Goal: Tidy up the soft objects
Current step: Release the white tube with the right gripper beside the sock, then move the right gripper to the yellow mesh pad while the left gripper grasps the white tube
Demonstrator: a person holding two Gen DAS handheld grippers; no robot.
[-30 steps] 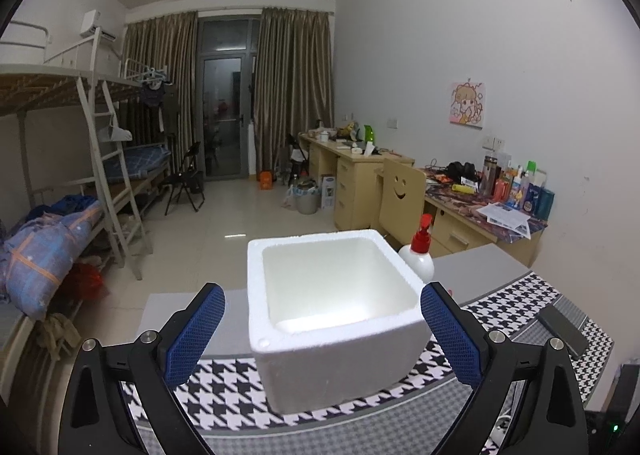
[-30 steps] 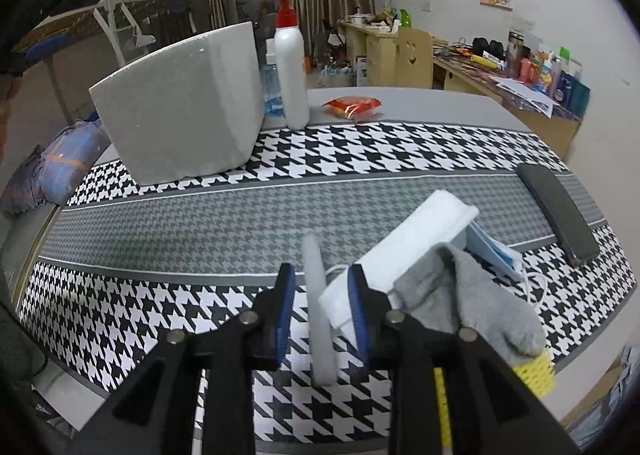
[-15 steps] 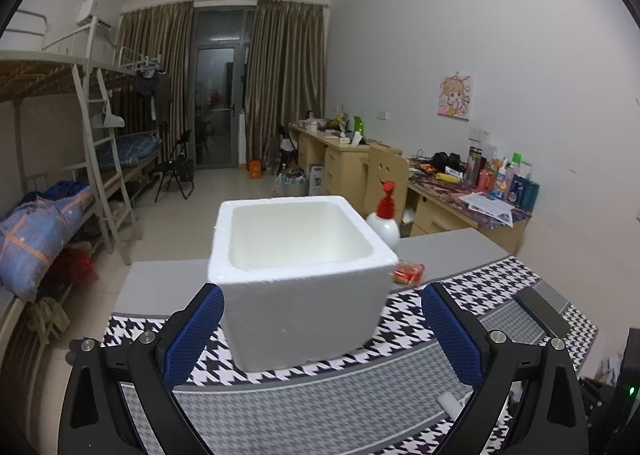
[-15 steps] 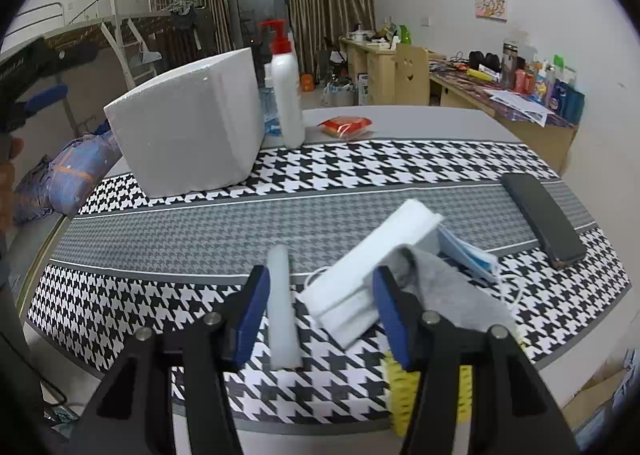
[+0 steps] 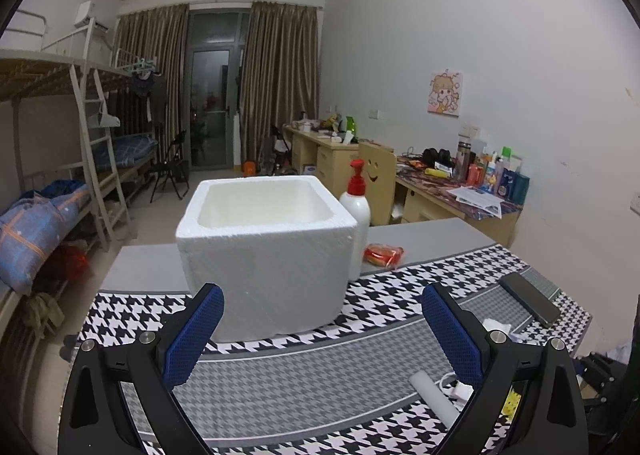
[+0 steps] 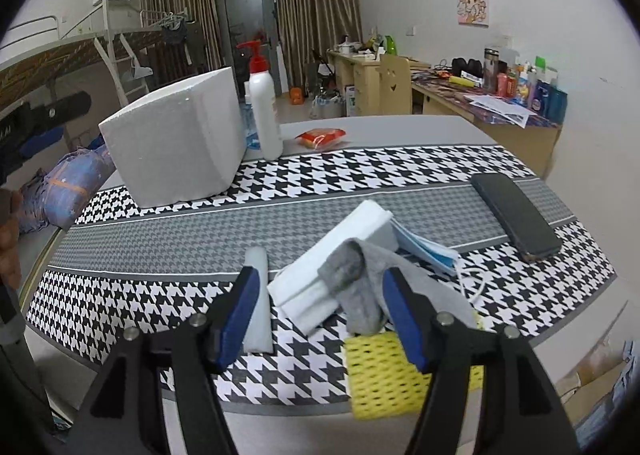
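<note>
1. The houndstooth table cloth fills both views. The right wrist view shows its near edge, which the left wrist view cuts off.
2. The white foam box sits at 12 o'clock in the left wrist view, where its open hollow shows. The right wrist view has it at 10 o'clock and shows only its outer walls.
3. The left gripper hangs above the cloth with its blue fingers spread wide and nothing between them, the box beyond it.
4. The right gripper also has its fingers apart, one on either side of the pile of soft things, and they appear to touch nothing.
5. The pile, at 6 o'clock, shows in full only in the right wrist view:
   - a yellow mesh sponge at the cloth's near edge;
   - a grey sock draped over it;
   - a white foam slab under the sock;
   - a blue face mask beside the slab at 3 o'clock.
6. The white foam stick lies just beside the left finger; the left wrist view catches it at 5 o'clock.
7. The pump bottle stands touching the box's right side.
8. The dark phone lies at 3 o'clock.
9. The red packet lies near the bottle.
</note>
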